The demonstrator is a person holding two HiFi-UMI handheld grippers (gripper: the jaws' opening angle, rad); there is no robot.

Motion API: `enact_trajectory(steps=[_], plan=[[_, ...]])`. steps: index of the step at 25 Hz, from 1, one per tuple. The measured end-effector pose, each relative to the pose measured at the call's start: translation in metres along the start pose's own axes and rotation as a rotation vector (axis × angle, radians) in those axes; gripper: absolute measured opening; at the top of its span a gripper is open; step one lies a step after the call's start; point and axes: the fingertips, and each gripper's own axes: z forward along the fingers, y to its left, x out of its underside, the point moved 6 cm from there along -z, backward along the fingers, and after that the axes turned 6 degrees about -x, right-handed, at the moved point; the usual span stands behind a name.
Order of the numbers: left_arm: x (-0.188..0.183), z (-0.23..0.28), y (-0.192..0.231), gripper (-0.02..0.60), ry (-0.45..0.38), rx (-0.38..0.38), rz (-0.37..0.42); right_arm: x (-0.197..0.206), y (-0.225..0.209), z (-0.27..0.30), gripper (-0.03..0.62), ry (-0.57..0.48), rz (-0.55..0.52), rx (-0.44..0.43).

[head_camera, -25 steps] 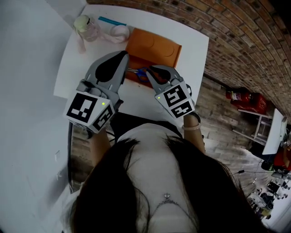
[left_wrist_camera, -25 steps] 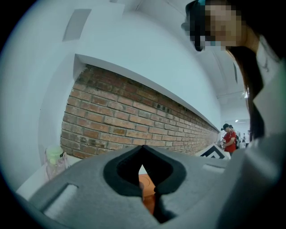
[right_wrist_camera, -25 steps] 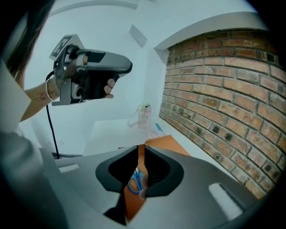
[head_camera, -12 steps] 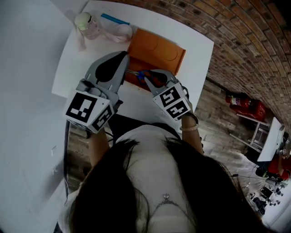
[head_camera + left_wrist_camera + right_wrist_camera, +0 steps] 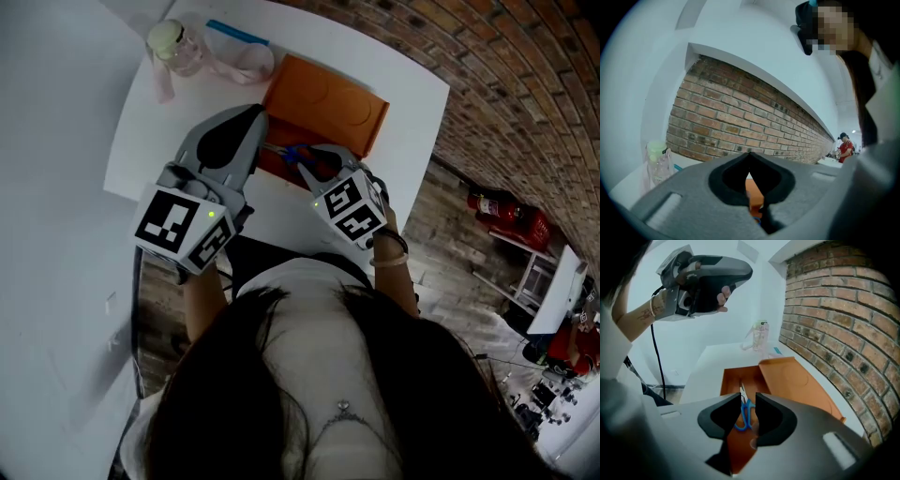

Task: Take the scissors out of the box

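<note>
Your right gripper (image 5: 305, 155) has dropped toward the box (image 5: 272, 164) since a second ago and tipped more steeply down, and its jaws have just been opening. They now stand a modest way apart with nothing gripped. In the right gripper view the scissors (image 5: 745, 416) show through the gap between its tips (image 5: 748, 399), lying below them on the box floor and apart from both pads. The blue handles are nearer the tool and the blades point away from it. The box (image 5: 727, 380) sits open straight ahead of and under that gripper, with its lid (image 5: 797, 380) folded out flat to the gripper's right, toward the brick wall. Your left gripper (image 5: 255, 117) has barely shifted. It is held about level, up and to the left of the right one, with its tip over the near left part of the box. Its jaws meet at the tips (image 5: 750, 154) and carry nothing. Beyond the box, well ahead of both tools, a bottle (image 5: 173, 47) stands on the table (image 5: 159, 131).
</note>
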Motion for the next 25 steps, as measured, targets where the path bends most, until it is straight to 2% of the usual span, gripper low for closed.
enact_trajectory(steps=[14,25], plan=[[0.012,0.014,0.007,0.000,0.051,-0.031,-0.008,0.020,-0.001,0.030,0.124,0.079,-0.006,-0.093],[0.020,0.029,0.009,0.000,0.093,-0.034,-0.014,0.035,-0.005,0.050,0.130,0.152,-0.039,-0.112]])
